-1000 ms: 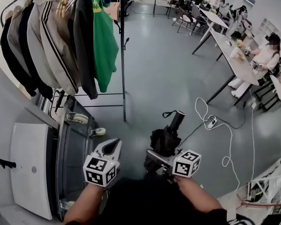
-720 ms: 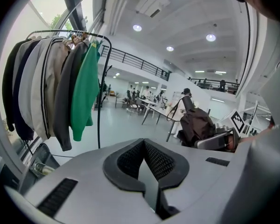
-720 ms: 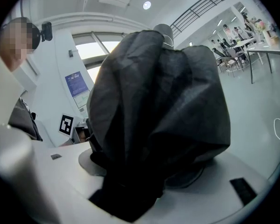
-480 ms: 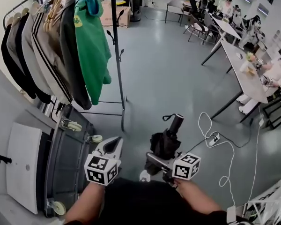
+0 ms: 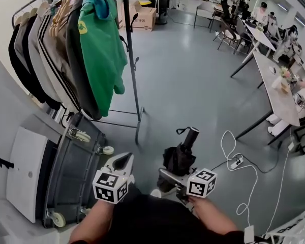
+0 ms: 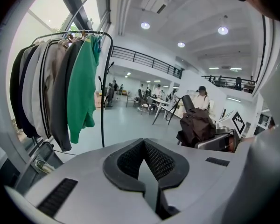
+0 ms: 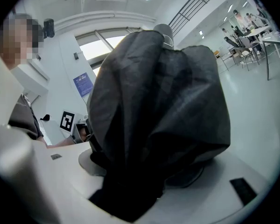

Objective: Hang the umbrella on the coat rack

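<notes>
Nearest to us, our left claw is empty, its dark ribbed pads drawn together to a point with only a thin slit behind the tips. Beside it, our right claw is clamped on the folded black umbrella, whose bunched fabric fills that claw's own view and hides the pads; the umbrella's handle with its small strap loop points up and away from us, off the floor. To the left of our arms a dark grey wheeled case lies flat, with a white panel beside it. On the floor to the right, a white cable loops around a power strip. Just beyond the case stands the coat rack, a black upright pole with small side hooks, apart from the umbrella. Its rail carries a row of garments: a green top closest to the pole, then dark, beige and black jackets. Farther off, cardboard boxes sit on the grey floor, and seated people are in the far right corner.
</notes>
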`<state>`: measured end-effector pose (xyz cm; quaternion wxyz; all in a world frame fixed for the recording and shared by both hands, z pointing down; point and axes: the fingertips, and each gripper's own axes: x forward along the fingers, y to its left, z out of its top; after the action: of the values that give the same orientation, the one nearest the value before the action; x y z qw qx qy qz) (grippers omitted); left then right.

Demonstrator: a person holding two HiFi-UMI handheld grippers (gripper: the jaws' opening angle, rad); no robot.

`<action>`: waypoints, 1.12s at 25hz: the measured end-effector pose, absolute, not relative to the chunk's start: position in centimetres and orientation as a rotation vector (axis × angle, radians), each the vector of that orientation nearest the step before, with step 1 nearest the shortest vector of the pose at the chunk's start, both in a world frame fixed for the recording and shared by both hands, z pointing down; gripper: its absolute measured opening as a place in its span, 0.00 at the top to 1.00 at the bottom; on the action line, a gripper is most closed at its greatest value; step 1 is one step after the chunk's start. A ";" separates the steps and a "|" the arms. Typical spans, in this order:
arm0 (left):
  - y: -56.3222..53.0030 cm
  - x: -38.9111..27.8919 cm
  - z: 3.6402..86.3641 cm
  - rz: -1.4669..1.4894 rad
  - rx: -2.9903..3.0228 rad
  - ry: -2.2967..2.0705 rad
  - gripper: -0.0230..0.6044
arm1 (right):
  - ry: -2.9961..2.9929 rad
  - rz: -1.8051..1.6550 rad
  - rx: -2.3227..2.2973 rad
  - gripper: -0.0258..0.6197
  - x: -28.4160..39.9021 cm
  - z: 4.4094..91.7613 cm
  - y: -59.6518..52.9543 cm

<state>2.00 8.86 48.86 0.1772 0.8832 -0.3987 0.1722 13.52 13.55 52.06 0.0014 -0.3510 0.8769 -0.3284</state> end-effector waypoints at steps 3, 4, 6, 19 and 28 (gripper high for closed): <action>7.8 2.4 48.7 0.488 2.504 -1.133 0.94 | 2.756 -1.037 -1.099 0.52 13.8 52.4 12.5; 7.4 2.5 48.7 0.488 2.504 -1.134 0.94 | 2.755 -1.040 -1.097 0.52 13.8 52.4 12.2; 6.5 2.7 48.7 0.481 2.503 -1.133 0.94 | 2.761 -1.038 -1.093 0.52 13.8 52.3 11.6; -3.8 3.4 47.5 0.425 2.553 -1.076 0.94 | 2.841 -1.004 -1.135 0.52 13.0 51.9 2.4; -12.3 2.2 45.9 0.404 2.601 -1.048 0.94 | 2.886 -0.966 -1.141 0.52 10.5 50.3 -6.6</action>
<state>2.17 -12.29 45.92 0.1536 0.9072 -0.3654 0.1410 10.47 -6.60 50.28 -0.0542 -0.3504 0.8867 -0.2967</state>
